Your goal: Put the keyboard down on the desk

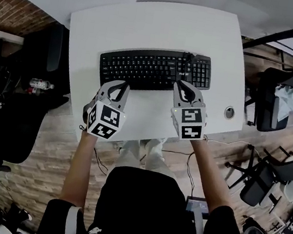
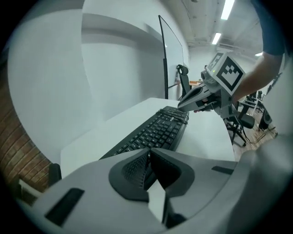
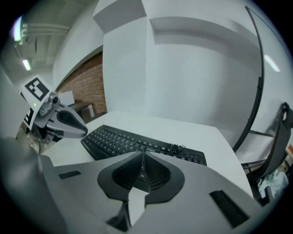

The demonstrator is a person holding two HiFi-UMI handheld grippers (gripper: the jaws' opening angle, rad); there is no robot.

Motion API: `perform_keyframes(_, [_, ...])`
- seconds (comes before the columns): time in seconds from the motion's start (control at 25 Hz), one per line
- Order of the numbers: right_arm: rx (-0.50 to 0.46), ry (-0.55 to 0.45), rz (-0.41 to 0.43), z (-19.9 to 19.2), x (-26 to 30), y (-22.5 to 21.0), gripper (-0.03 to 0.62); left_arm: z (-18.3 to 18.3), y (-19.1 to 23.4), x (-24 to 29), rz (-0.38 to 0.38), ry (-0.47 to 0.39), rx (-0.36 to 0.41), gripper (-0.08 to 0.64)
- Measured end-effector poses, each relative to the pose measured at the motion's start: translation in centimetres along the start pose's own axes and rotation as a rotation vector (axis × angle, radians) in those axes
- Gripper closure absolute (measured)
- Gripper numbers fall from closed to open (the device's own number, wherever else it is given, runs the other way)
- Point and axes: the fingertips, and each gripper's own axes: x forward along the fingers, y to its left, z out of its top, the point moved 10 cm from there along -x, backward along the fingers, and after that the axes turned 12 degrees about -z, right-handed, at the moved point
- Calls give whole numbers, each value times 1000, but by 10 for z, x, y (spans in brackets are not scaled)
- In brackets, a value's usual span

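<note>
White desk point(image 1: 150, 26) fills upper centre of head view. Black keyboard point(image 1: 148, 70) lies flat on it, mid-frame, w/ its cable point(image 1: 189, 61) bundled on top near the right end. Left gripper point(image 1: 125, 84) sits at kbd's lower-left edge, jaws pressed together, nothing btwn pads. Right gripper point(image 1: 179, 83) is over kbd's lower-right part, jaws also closed, empty. Small round grommet point(image 1: 229, 112) at desk's right edge.
</note>
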Motion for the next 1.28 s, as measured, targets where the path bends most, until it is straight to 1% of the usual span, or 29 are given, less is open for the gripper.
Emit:
perform_keyframes(0.16, [129,-64,20,19,-19,-11,540,16,-7,-23,55,-65,-37,543])
perform_keyframes(0.28, [225,-114,56,35,-35,-21,540,33,-17,-36,99,-100,-56,546])
perform_keyframes(0.36, [255,-147,71,44,-45,-28,541,47,-25,-42,131,-116,-56,546])
perform_keyframes(0.52, [256,-204,80,63,-62,-39,546,75,-39,-55,194,-166,-62,546])
perform_keyframes(0.64, [267,-243,84,74,-77,-47,548,98,-49,-73,233,-244,-72,547])
perform_keyframes(0.84, [238,-329,96,98,-105,-53,549,136,-57,-108,257,-371,-84,548])
perform_keyframes(1.0, [221,-403,112,118,-132,-53,549,159,-66,-130,290,-456,-47,548])
perform_keyframes(1.12, [209,-453,116,128,-149,-56,549,174,-75,-142,308,-508,-35,548])
perform_keyframes(1.28, [219,-504,113,137,-171,-63,549,188,-85,-157,337,-566,-47,548])
